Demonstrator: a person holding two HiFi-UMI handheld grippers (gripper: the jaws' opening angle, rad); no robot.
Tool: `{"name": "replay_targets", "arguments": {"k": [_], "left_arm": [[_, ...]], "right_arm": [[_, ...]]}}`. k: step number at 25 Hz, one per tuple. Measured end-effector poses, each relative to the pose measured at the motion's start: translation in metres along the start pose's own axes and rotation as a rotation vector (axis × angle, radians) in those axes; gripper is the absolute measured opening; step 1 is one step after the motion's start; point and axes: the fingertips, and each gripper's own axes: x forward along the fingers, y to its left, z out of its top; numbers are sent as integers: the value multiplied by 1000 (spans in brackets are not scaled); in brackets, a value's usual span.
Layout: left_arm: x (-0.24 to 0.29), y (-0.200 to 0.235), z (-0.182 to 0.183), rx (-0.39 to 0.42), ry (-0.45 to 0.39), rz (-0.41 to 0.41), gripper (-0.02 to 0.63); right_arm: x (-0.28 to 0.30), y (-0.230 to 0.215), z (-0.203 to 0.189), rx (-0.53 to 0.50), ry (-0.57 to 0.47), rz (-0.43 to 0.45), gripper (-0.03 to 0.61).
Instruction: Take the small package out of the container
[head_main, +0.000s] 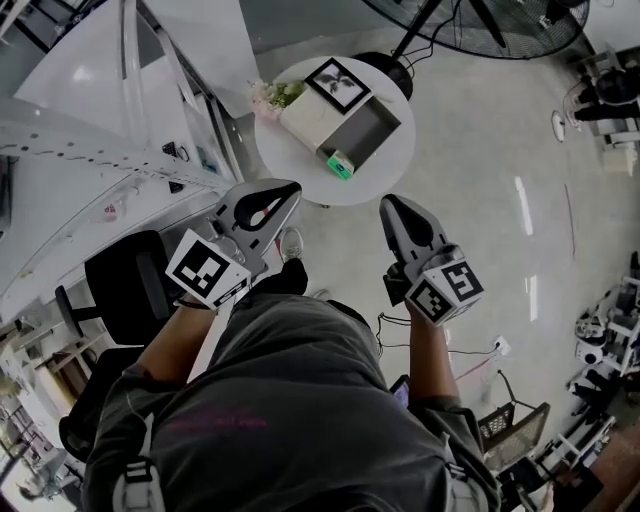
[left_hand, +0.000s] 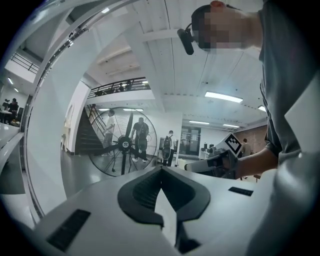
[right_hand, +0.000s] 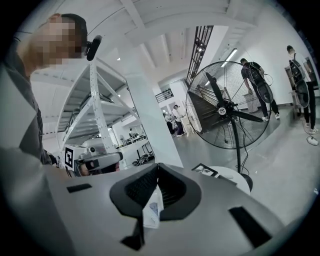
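Plain white worktop (head_main: 300, 175). Box (head_main: 305, 120) on it is white outside, grey inside, and the picture (head_main: 337, 84) has a black-and-white leaf print. Packet (head_main: 340, 165) at the box's 6 o'clock is mint green. Left claw (head_main: 292, 186) and right claw (head_main: 388, 202) are pale grey, with black-and-white marker cubes (head_main: 205, 272). Shirt (head_main: 300, 400) is grey.

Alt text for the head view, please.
A person looking down holds a left hand-held gripper and a right hand-held gripper short of a round white table. On it, a small green package lies at the near end of an open container.
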Motion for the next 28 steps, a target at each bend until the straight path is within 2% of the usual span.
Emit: {"name": "replay_targets", "arguments": {"k": [8,18,20,23,25,28], "left_arm": [[8,45,-10,0,45,-31,14],[42,58,-38,-1,116,-87,14],[49,58,-47,-5,145,-96,15],[59,56,-68,-32,234,-97,14],[70,55,-78,-9,259,-104,15],[88,55,-94,83,285,-122,15]], "right_arm": [[36,-15,9,8,14,-48,21],[54,-44,9,39,37,-72,21],[57,-51,7,47,43,-68,21],[60,-66,3,63,57,-59,21],[63,-77,1,71,67,-49,21],[66,-94,-1,88,79,-30,21]]}}
